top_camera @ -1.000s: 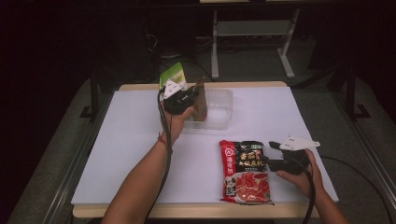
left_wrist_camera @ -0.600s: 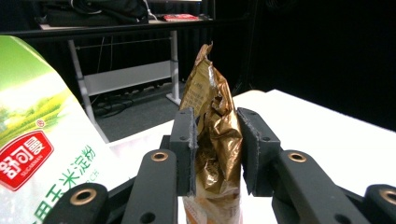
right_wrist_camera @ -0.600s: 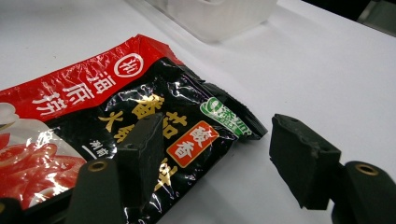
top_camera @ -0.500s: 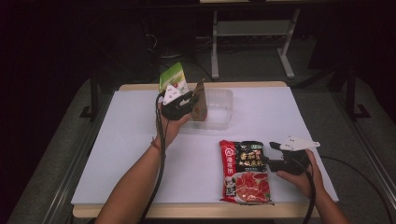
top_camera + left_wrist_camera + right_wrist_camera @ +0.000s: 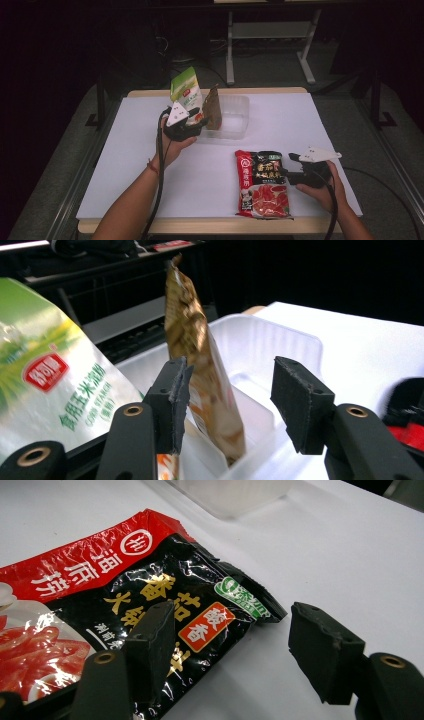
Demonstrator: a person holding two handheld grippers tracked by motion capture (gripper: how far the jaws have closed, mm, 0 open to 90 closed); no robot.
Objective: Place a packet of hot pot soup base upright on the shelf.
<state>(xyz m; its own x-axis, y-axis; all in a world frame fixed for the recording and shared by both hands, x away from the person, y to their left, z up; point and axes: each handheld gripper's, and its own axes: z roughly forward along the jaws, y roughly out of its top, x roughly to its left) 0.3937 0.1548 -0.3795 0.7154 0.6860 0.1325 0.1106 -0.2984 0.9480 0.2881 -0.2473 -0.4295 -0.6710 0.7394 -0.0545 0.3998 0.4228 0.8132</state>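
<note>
We see the brown pouch (image 5: 202, 370) standing upright in the clear tub (image 5: 260, 347) near the bench's far edge, its base hidden behind the tub wall. The left gripper (image 5: 230, 405), jaws just opening, flanks it unpressed; the right gripper (image 5: 230, 655) gapes over the red-black packet (image 5: 125, 605).

surface: white-topped table (image 5: 150, 165) with a wooden edge | on it: clear plastic tub (image 5: 235, 117) at upper centre of the high view | red-and-black sauce packet (image 5: 262, 182) lay flat at lower right, well apart from the tub
</note>
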